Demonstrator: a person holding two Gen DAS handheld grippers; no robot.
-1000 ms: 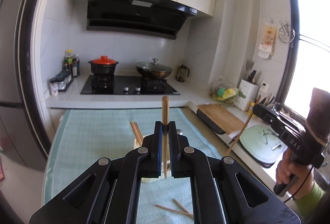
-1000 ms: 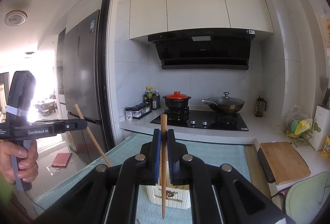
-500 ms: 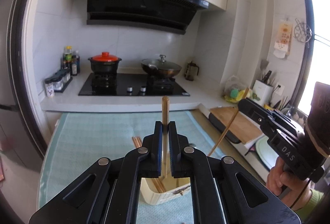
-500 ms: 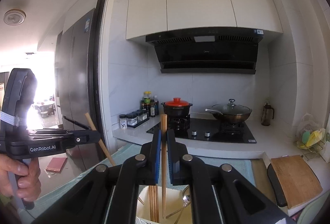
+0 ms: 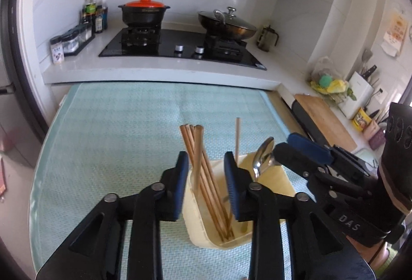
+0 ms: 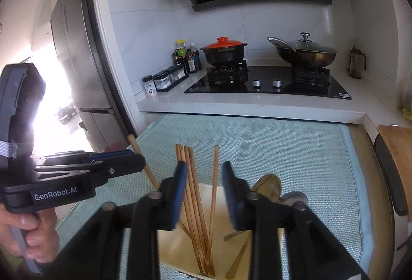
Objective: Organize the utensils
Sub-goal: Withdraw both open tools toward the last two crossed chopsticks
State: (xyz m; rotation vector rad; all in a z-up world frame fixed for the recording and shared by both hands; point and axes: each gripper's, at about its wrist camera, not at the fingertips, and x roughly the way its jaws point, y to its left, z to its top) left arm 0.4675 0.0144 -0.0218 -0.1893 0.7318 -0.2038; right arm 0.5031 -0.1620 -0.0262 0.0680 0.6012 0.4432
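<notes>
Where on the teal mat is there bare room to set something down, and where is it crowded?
Free: the far stretch of the teal mat between the cream utensil holder and the white counter edge, plus its left side. Crowded: the holder itself, packed with chopsticks and a spoon, with the left gripper and right gripper open directly over it.
</notes>
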